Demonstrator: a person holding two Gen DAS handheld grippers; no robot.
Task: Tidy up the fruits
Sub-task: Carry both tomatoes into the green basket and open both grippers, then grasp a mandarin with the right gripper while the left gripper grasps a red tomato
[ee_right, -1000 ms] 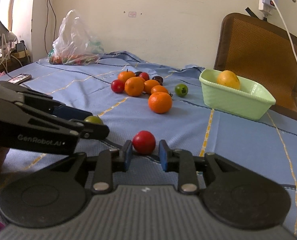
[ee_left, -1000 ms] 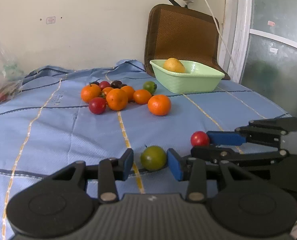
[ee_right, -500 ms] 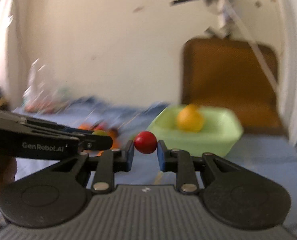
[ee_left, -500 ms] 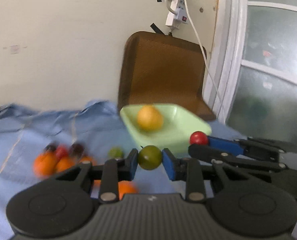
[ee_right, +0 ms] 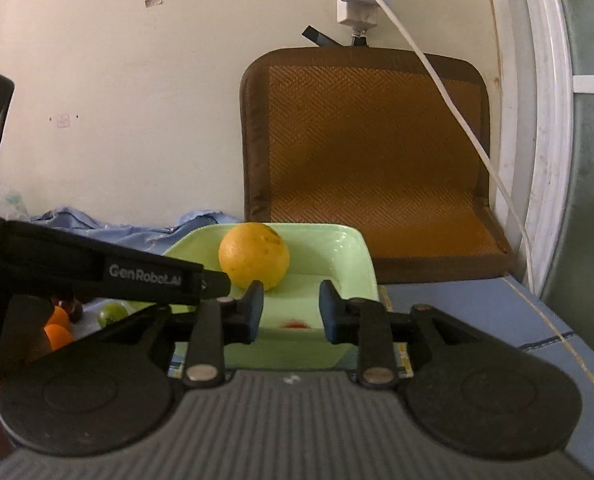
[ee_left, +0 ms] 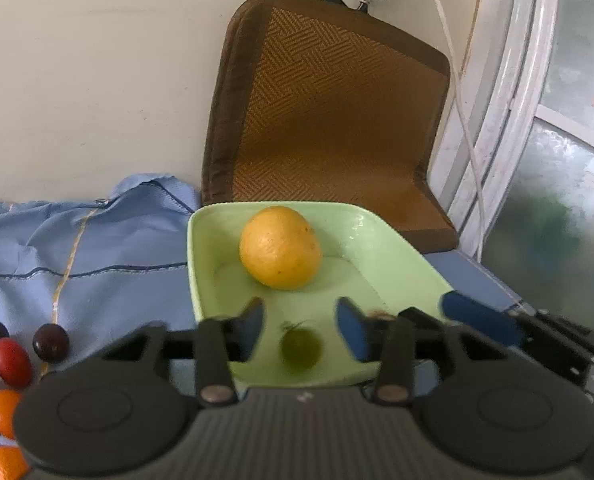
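Both the left gripper (ee_left: 300,326) and right gripper (ee_right: 291,308) are opening over the green bowl (ee_left: 397,256); a green fruit (ee_left: 301,348) and red fruit (ee_right: 296,324) are released beside the yellow fruit (ee_left: 280,247), while more fruits (ee_left: 13,362) are left on the blue cloth (ee_left: 109,264)

Green basin (ee_left: 201,264) open from above; yellow citrus (ee_left: 280,247) filled far half, near floor held green fruit (ee_left: 300,347). Brown chair back (ee_left: 329,112) walled rear; white cable (ee_left: 463,120) hung at right. Right gripper (ee_left: 469,322) crowded basin's right rim. Blue cloth (ee_left: 109,248) lay free at left, fruit cluster (ee_left: 13,356) nearer.
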